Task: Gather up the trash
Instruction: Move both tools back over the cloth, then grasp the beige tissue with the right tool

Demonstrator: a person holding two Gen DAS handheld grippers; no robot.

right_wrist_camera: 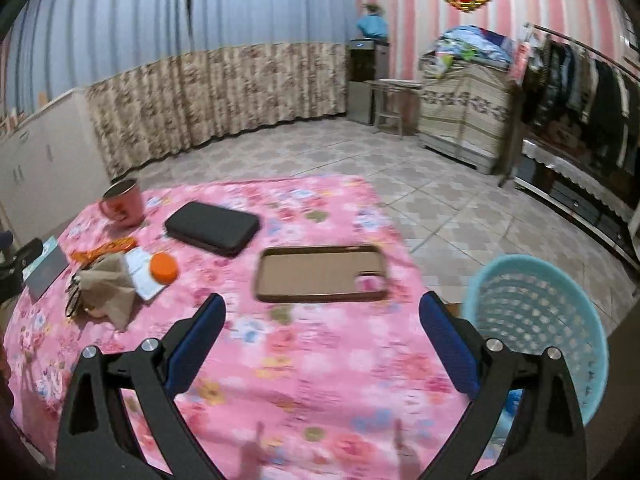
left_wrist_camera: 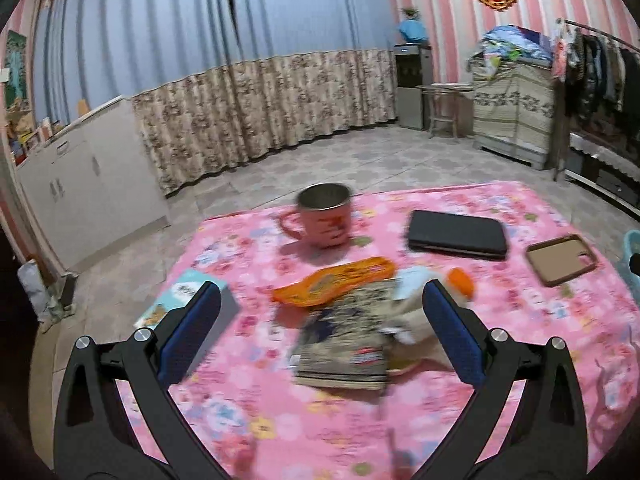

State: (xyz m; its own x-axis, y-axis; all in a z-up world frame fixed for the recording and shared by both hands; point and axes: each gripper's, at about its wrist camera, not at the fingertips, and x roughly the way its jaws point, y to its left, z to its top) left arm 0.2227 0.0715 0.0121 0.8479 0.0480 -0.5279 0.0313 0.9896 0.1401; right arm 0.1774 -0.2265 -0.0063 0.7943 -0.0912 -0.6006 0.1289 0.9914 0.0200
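Both sets of jaws wide open, nothing held. My left gripper hangs over the trash pile on the pink worktop: patterned wrapper, orange packet, crumpled paper. My right gripper is above bare cloth near the phone case. Blue basket sits at the worktop's right edge.

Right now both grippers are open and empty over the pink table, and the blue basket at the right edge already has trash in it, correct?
Not quite. The blue basket looks empty in the right wrist view; the wrappers still lie on the pink table. The rest holds: left gripper and right gripper are open and empty.
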